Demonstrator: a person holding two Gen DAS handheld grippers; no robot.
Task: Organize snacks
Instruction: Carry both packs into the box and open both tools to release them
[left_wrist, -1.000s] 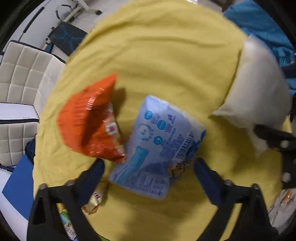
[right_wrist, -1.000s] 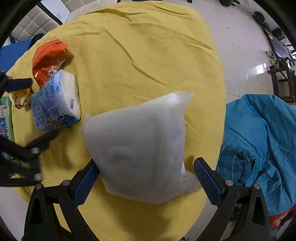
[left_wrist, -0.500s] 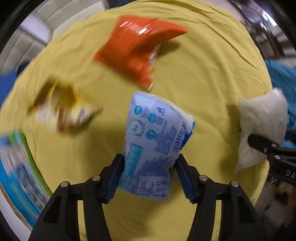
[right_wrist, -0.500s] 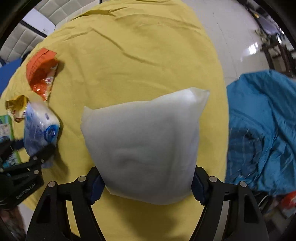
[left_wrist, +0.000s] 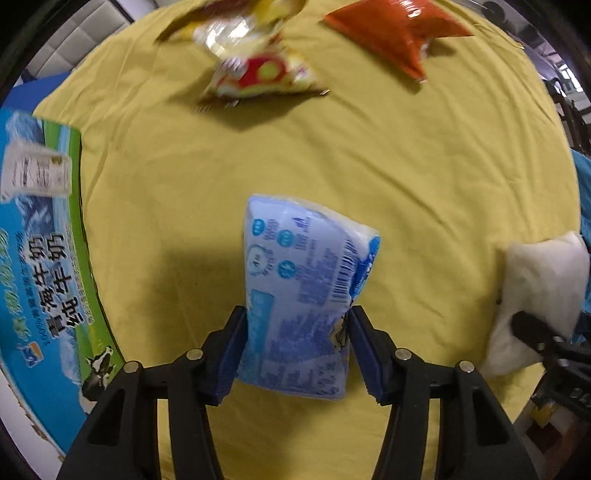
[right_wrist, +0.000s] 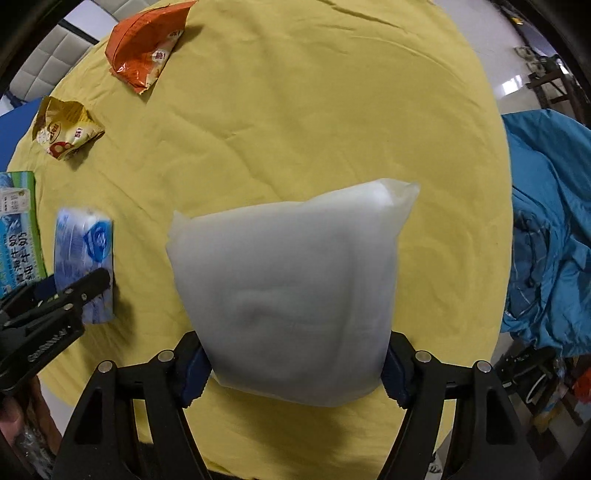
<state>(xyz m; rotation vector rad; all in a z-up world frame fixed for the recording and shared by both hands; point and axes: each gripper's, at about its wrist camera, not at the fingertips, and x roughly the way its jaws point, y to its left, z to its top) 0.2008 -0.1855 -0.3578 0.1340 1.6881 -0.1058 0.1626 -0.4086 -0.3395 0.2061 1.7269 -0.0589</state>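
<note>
Yellow cloth (left_wrist: 369, 155) covers the round table as the left gripper (left_wrist: 295, 354) pinches a pale blue printed packet (left_wrist: 303, 295) and the right gripper (right_wrist: 291, 363) clamps a plain white pillow-shaped bag (right_wrist: 291, 280). Both are best kept squeezed low and carried level toward the green-and-blue printed milk carton (left_wrist: 40, 240) at nine o'clock, clear of the orange crisp bag (right_wrist: 146, 44) at eleven.

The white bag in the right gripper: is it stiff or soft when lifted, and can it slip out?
The white bag looks soft: its face dents and creases between the right gripper's pads, so it will probably sag. It seems puffy and likely light for its size. The smooth plastic film may be slippery, though the pads press in at both sides, so slipping looks unlikely.
</note>
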